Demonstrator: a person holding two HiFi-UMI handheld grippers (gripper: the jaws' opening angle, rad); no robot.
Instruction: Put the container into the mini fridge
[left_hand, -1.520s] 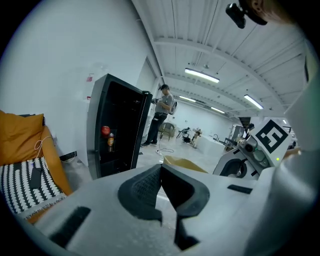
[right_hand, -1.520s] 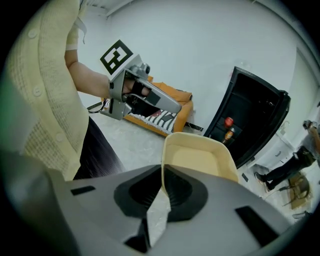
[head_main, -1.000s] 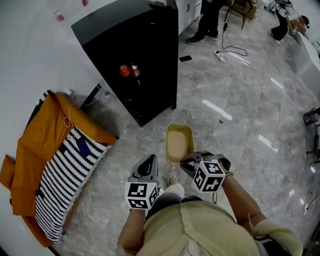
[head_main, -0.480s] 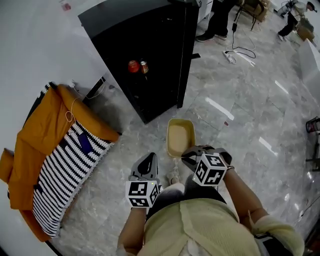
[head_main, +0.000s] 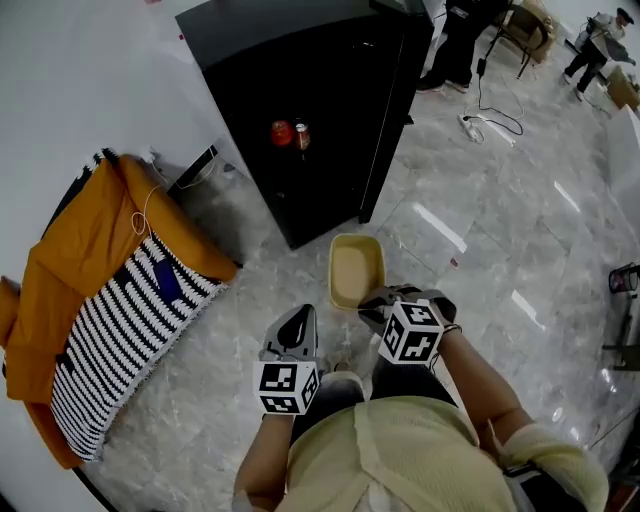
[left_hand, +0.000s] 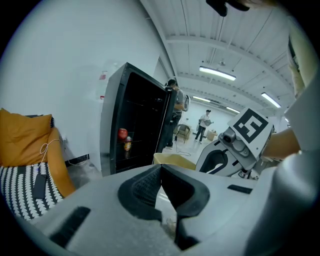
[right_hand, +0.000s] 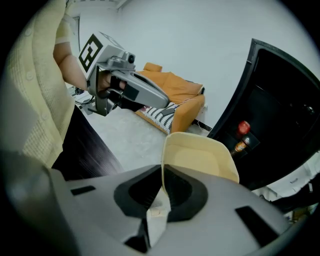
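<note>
- Far left: orange cushion (head_main: 90, 240) with a striped cover (head_main: 120, 340), lying on the floor (head_main: 500, 230). It has slid slightly left in the head view, so you have advanced and turned a little toward the fridge.
- Left tongs (head_main: 297, 322): held low in front of you. The left gripper view (left_hand: 160, 172) shows the tips pressed together with nothing between them. They stay idle and take no part in the carry.
- Mini fridge (head_main: 300, 70): it fills more of the head view than a second ago. The door (head_main: 395, 110) stands wide open. A red round item (head_main: 281, 132) and a can (head_main: 302, 135) sit together on a shelf, and the dark space around them looks free, though it is too dark to be sure.
- Container (head_main: 356, 270): cream, open-topped and empty. It is off the floor, in the air just short of the fridge's lower front corner, and the gap to the cabinet has narrowed since the earlier frames.
- Right tongs (head_main: 383, 303): clamped on the container's near rim. The right gripper view (right_hand: 162, 189) shows the thin wall pinched between the pads, with the container (right_hand: 197, 157) projecting toward the fridge (right_hand: 280, 115).
- Reading: the approach is well along and nothing blocks the opening. You probably need to lower or raise the container to a shelf and then reach in. The grip is on one edge only, so watch for tilt.
</note>
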